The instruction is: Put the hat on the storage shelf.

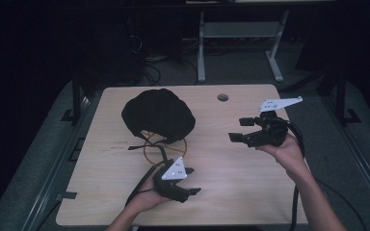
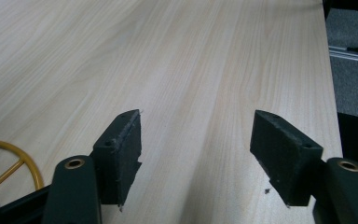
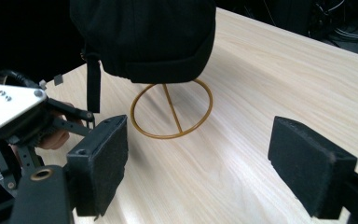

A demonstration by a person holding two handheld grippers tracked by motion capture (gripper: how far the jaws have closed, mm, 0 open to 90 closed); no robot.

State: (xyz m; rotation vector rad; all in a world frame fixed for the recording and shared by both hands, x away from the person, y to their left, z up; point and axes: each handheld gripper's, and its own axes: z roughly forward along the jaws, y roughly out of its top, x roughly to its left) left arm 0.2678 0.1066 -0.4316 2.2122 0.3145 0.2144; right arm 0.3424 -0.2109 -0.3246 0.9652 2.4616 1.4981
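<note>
We hold the left tool (image 1: 192, 181) low over the near middle of the pale wooden counter (image 1: 231, 192), its jaws spread with only bare wood between them. Our right tool (image 1: 237, 129) hovers at the right side, pointing left, jaws likewise wide apart and gripping nothing. Far left of both, a black fabric cap (image 1: 158, 114) sits on a thin round yellow wire stand (image 3: 171, 114), apart from either tool.
</note>
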